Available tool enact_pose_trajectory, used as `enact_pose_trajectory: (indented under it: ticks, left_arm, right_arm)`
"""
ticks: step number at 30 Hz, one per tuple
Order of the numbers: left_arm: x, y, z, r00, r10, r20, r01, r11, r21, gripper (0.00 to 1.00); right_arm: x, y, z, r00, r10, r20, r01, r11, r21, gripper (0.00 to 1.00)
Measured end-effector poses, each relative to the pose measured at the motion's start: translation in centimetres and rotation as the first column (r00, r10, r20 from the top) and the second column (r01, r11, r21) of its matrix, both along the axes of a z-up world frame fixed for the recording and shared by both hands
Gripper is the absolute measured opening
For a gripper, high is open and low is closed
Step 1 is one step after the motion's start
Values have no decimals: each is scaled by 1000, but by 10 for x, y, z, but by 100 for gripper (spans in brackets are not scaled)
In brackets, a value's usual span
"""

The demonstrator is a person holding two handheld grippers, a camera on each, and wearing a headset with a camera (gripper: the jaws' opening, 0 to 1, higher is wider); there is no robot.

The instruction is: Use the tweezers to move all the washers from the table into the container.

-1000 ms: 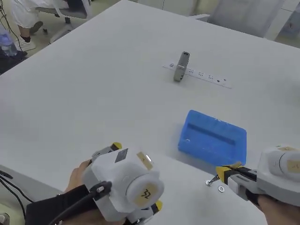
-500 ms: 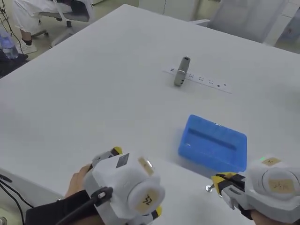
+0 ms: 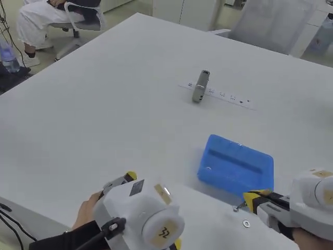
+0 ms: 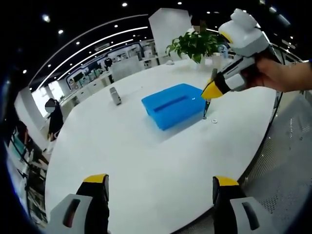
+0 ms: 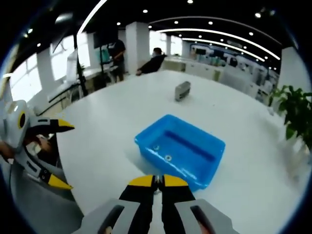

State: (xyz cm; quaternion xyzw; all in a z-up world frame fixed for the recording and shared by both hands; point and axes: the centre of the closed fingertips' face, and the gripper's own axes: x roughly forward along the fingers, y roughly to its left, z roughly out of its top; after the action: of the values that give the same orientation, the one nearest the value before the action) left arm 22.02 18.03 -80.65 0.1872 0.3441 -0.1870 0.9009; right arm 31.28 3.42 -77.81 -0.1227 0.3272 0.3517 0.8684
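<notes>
Over the near edge of the worktop (image 3: 104, 104), the left hand-held gripper (image 4: 159, 179) is hovering with its jaws spread wide, gripping nothing. Farther in, a grey adapter (image 3: 200, 86) is standing on a power strip (image 3: 229, 96). Rightward, the blue container (image 3: 231, 177) is sitting near that edge, holding two washers (image 5: 168, 157). The right hand-held gripper (image 5: 156, 181) is pinching tweezers (image 4: 206, 105), their tips pointing down beside a loose washer (image 3: 246, 224) between the container and the near edge.
</notes>
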Motion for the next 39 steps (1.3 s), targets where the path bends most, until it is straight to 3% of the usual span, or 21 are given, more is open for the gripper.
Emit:
enact_pose_trajectory:
  ticks: [11, 19, 23, 28, 31, 39]
  left_arm:
    - [0, -1, 2, 1000, -1, 7, 1, 1000, -10, 90]
    - [0, 0, 0, 1000, -2, 4, 2, 1000, 0, 89]
    - [0, 1, 0, 1000, 0, 3, 0, 1000, 2, 89]
    - [1, 2, 0, 1000, 10, 7, -10, 1000, 3, 89]
    - [2, 4, 2, 1000, 22, 11, -22, 1000, -4, 88]
    - [1, 4, 0, 1000, 18, 2, -18, 1000, 0, 88]
  right_arm:
    - [8, 13, 42, 997, 35, 71, -38, 999, 37, 1]
    - [28, 16, 52, 994, 26, 104, -31, 998, 49, 1]
    - [39, 16, 54, 996, -4, 86, -5, 995, 98, 1]
    - [50, 15, 50, 997, -40, 62, 31, 991, 132, 1]
    - [54, 16, 40, 998, -42, 47, 36, 991, 128, 1]
    - [64, 12, 4, 999, -46, 8, 45, 998, 46, 1]
